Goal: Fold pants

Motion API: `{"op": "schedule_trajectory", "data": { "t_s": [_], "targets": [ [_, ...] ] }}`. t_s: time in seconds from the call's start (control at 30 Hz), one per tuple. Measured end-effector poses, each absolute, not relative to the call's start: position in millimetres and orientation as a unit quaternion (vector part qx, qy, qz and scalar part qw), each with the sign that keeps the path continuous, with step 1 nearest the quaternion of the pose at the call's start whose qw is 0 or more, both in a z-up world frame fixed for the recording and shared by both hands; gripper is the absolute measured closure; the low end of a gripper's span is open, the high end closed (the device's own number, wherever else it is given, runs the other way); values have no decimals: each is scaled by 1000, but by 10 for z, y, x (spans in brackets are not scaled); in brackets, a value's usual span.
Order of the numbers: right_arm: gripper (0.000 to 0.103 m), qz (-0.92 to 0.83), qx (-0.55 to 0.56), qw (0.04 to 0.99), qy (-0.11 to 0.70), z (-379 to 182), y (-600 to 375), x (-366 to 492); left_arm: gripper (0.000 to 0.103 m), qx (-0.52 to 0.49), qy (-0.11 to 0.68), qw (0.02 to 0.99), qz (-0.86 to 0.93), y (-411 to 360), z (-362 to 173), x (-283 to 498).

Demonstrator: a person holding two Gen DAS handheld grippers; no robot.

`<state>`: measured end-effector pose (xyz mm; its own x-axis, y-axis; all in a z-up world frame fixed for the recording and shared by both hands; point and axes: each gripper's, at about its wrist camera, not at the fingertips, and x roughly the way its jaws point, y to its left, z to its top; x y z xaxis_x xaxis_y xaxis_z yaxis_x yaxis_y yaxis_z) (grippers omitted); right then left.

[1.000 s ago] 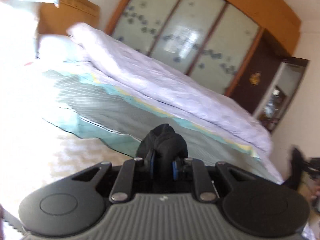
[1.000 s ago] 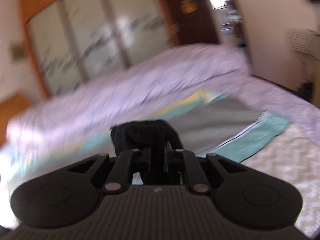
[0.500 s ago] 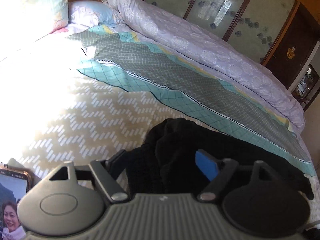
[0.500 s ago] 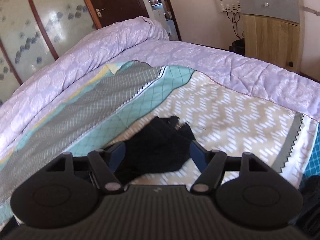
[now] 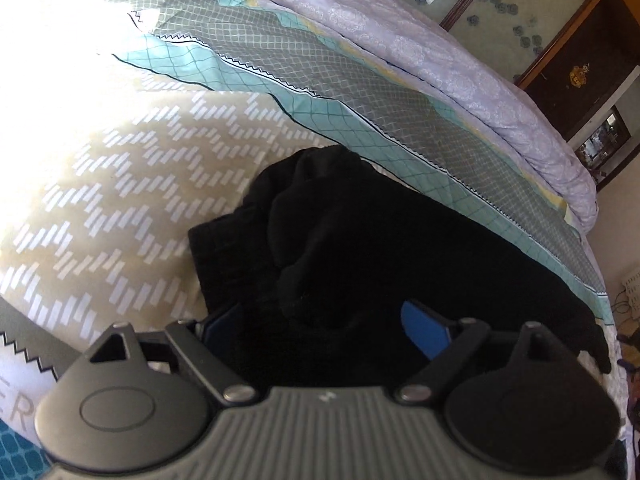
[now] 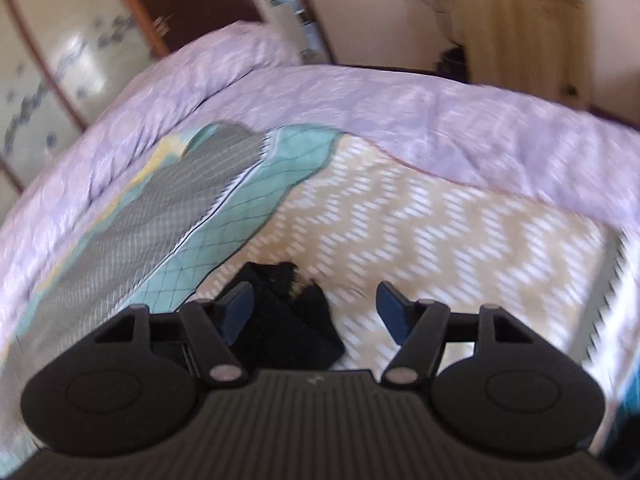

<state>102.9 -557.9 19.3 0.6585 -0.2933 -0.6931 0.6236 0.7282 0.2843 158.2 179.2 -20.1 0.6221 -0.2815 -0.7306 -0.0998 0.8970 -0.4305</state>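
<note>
The black pants (image 5: 360,248) lie bunched on the patterned bedspread (image 5: 120,184), stretching to the right across the bed. My left gripper (image 5: 324,326) is open just above their near end, with the cloth lying between its blue pads (image 5: 424,328). In the right wrist view one end of the pants (image 6: 284,320) lies on the bedspread (image 6: 420,232). My right gripper (image 6: 314,310) is open over it, with the cloth beside the left pad (image 6: 240,308). That view is blurred.
A rolled lilac quilt (image 5: 440,64) runs along the far side of the bed and across its foot (image 6: 440,120). A wardrobe with frosted glass doors (image 5: 500,4) stands behind. A wooden cabinet (image 6: 520,40) stands by the wall. The bed's near edge (image 5: 16,360) is at lower left.
Both grippers held the pants up a second ago. They came down to the bed and opened, and the pants now lie loose on the bedspread.
</note>
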Motion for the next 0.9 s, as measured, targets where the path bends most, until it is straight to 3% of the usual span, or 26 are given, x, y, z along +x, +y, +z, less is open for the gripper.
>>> {"op": "schedule_trajectory", "data": {
  "t_s": [0.1, 0.17, 0.2, 0.23, 0.27, 0.5, 0.53, 0.6, 0.63, 0.67, 0.73, 0.83, 0.9],
  "targets": [
    [33, -221, 194, 880, 372, 61, -5503, 1416, 28, -201, 429, 880, -36, 1754, -196, 1591],
    [34, -206, 153, 871, 418, -119, -5407, 1587, 51, -186, 421, 887, -22, 1733, -172, 1565],
    [40, -215, 102, 877, 418, -132, -5302, 1618, 70, -182, 417, 890, -18, 1731, -161, 1543],
    [66, -218, 55, 884, 410, -117, -5212, 1633, 85, -186, 413, 891, -21, 1746, -153, 1521],
    [86, -197, 56, 894, 399, -68, -5197, 1628, 88, -191, 410, 892, -18, 1759, -154, 1504],
    [88, -243, 81, 926, 279, 488, -5511, 2103, 86, -202, 391, 898, 8, 1767, -229, 1492],
    [98, -266, 62, 923, 271, 503, -5511, 2224, 85, -198, 388, 900, 10, 1751, -234, 1496],
    [88, -284, 57, 910, 295, 408, -5564, 2430, 84, -196, 384, 902, 10, 1740, -241, 1505],
    [72, -277, 65, 904, 319, 333, -5607, 2497, 81, -197, 385, 902, 8, 1742, -235, 1508],
    [69, -279, 73, 902, 321, 294, -5623, 2480, 78, -199, 385, 901, 3, 1749, -219, 1505],
    [68, -273, 95, 909, 299, 288, -5631, 2309, 63, -202, 380, 903, -4, 1791, -153, 1485],
    [68, -253, 137, 913, 291, 303, -5688, 1959, 56, -214, 353, 911, 7, 1949, 1, 1438],
    [61, -247, 163, 910, 290, 310, -5682, 1685, 50, -229, 342, 911, 15, 2092, 82, 1449]
  ]
}}
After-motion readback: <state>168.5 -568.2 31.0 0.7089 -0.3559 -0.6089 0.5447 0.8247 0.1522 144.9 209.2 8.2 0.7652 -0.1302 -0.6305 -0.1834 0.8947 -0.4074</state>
